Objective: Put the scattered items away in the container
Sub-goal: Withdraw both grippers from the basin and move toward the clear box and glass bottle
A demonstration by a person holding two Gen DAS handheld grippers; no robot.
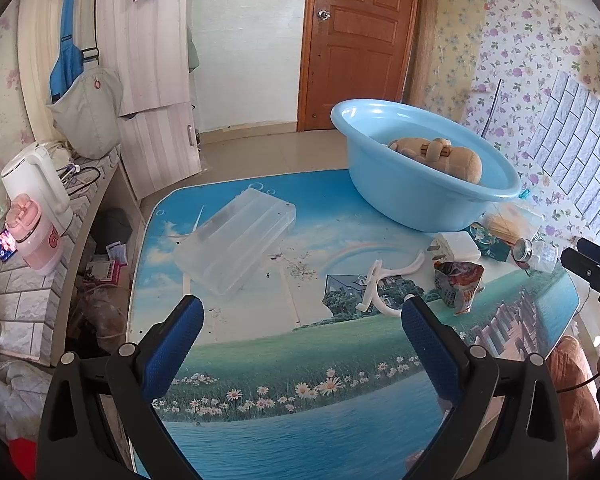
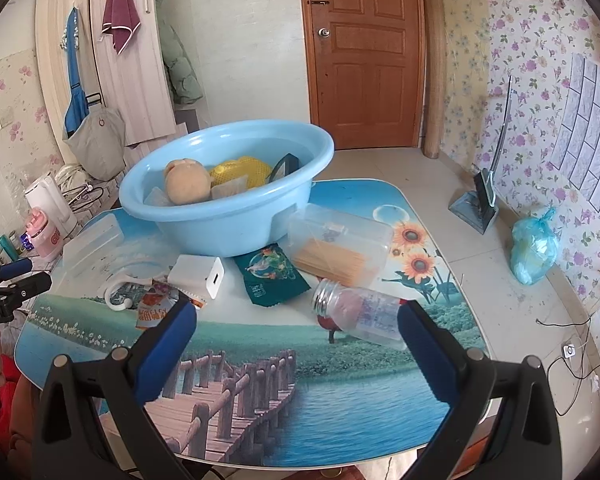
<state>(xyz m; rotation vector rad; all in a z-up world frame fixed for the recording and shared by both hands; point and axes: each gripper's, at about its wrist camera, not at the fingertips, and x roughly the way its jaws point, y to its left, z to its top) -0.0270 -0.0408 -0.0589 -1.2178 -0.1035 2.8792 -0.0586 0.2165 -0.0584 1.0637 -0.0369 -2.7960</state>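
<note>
Looking along the left tongs (image 1: 302, 316), we find them spread wide and empty above bare counter (image 1: 260, 344), with open surface all the way to the near rounded edge. The right tongs (image 2: 296, 326) are equally wide and hold nothing; a clear bottle with a metal screw neck (image 2: 356, 312) lies on its side just ahead of the right pad. The glossy blue plastic basin (image 2: 228, 216) sits toward the far edge, already holding a tan plush toy (image 2: 186, 182) and a yellow mesh item (image 2: 240, 172). Crowded against its near wall we see a white square charger (image 2: 198, 276), a teal foil packet (image 2: 272, 276), a clear box of thin sticks (image 2: 340, 248), a curved white plastic hook (image 1: 384, 284) and a crumpled orange wrapper (image 1: 456, 284). A frosted, ribbed rectangular lid (image 1: 236, 240) lies apart on the left.
</note>
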